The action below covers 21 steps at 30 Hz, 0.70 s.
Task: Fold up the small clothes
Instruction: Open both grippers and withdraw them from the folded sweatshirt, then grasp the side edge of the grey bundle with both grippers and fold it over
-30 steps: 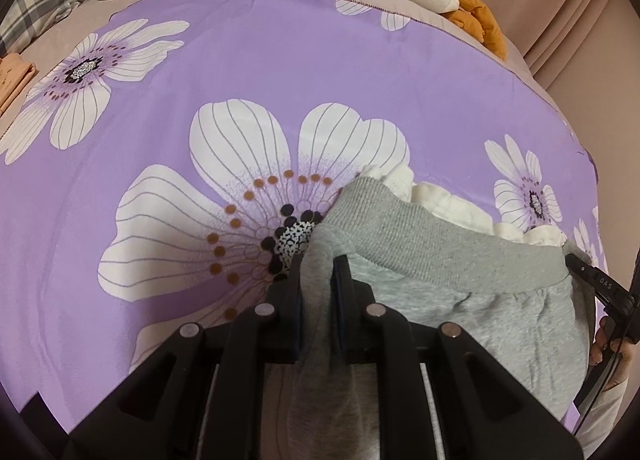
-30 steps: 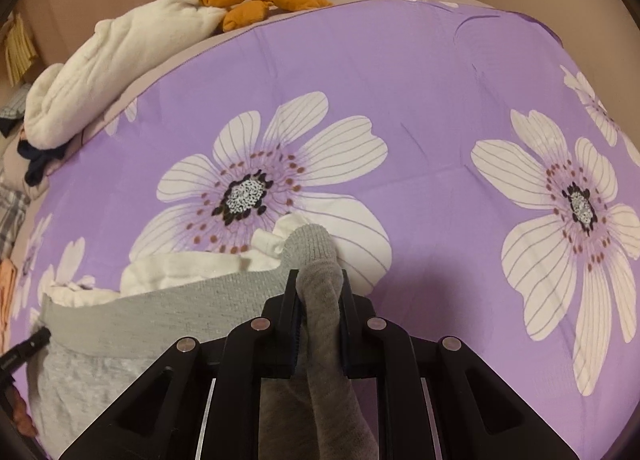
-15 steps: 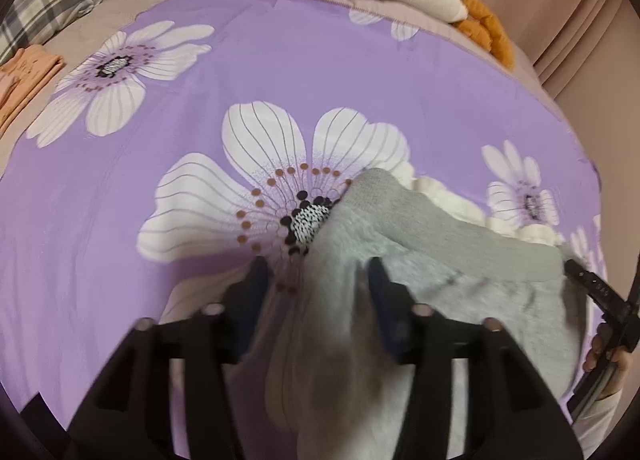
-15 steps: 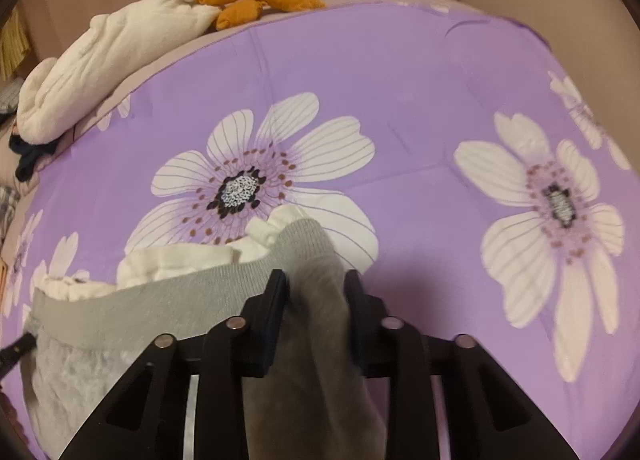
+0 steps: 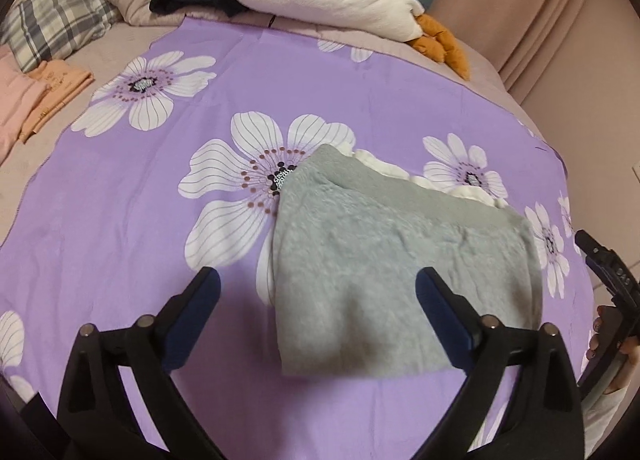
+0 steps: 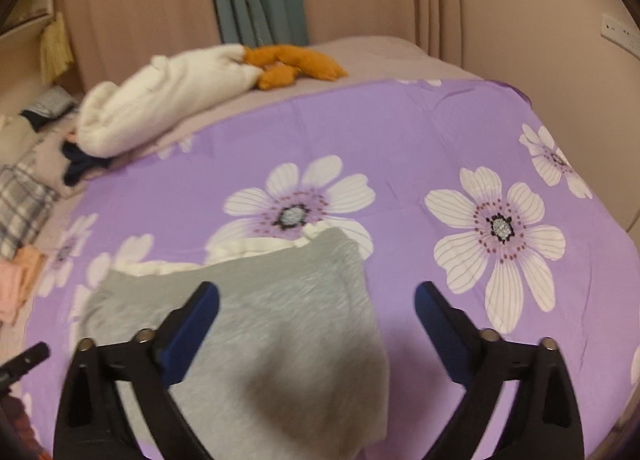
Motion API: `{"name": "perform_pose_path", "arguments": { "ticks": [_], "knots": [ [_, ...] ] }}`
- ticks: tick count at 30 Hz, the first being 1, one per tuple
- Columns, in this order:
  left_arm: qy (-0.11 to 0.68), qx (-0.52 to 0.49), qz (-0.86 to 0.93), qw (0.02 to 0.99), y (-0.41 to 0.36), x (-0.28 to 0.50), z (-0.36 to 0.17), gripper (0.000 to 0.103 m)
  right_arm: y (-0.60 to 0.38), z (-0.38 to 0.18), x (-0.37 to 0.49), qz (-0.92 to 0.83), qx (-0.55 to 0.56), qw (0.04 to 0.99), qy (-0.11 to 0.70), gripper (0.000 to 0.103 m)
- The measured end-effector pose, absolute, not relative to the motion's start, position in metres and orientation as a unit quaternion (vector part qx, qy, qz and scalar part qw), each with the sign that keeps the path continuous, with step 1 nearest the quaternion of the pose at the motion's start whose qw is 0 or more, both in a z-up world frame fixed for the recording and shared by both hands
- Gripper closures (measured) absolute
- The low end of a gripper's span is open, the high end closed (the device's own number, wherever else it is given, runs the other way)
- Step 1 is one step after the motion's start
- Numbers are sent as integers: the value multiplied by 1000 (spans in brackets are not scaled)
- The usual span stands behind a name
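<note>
We hold the left gripper (image 5: 318, 292) with its jaws spread wide; nothing sits between the fingers, and they hover above the near left part of the grey garment (image 5: 400, 260). We hold the right gripper (image 6: 316, 308) likewise spread wide and gripping nothing, above the garment's right edge. The garment lies flat, folded, on the purple floral sheet (image 5: 120, 219), with a white frilled edge (image 5: 460, 189) showing along its far side. Whether either gripper touches the fabric cannot be determined.
</note>
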State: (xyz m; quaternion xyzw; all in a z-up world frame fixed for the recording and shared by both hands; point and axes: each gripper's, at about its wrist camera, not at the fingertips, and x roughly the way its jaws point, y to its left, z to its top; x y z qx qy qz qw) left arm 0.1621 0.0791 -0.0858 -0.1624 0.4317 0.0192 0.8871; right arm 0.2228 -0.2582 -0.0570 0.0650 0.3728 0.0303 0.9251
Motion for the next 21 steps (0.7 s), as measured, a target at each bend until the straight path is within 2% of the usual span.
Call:
{"name": "perform_pose_path", "arguments": {
  "ticks": [6, 14, 21],
  "knots": [
    [430, -160, 19, 888, 69, 138, -92, 0, -260, -55, 184, 52, 99, 925, 363, 3],
    [477, -181, 24, 860, 65, 127, -138, 1, -277, -109, 156, 34, 162, 898, 408, 3],
    [486, -216, 7, 847, 65, 131, -160, 3, -289, -143, 150, 30, 203, 877, 434, 3]
  ]
}}
